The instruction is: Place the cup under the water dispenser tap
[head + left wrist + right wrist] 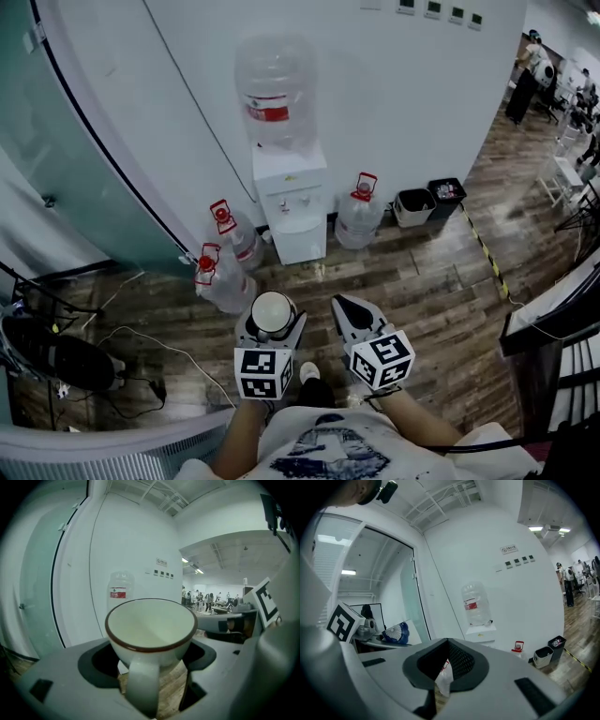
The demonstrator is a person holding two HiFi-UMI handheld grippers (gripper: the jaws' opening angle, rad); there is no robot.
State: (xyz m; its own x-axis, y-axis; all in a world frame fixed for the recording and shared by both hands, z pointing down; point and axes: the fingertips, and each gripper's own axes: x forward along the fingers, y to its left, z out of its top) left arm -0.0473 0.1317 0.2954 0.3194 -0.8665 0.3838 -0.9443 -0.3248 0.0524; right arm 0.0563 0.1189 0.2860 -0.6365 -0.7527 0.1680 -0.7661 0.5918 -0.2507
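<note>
White china with a brown rim, the cup (150, 630) sits upright in the left claw (150, 660), which is clenched on its body from both sides, handle pointing back toward the camera. It looks empty. The right claw (447, 643) is closed with nothing in it, held just beside the left one.

The cup hangs in the air over the wooden floor (422, 281), well short of the water dispenser (292, 211), which stands at the floor's far edge against the white wall, a big bottle (275, 94) on top. Spare bottles (225, 277) stand on the floor to either side of the cabinet.

The step in hand seems to be the carry. To do it well, I would keep the cup level, walk straight at the dispenser's front between the spare bottles, and bring the cup in low under the tap before letting go. The tap itself is too small here to pick out, so the last bit needs a closer look.
</note>
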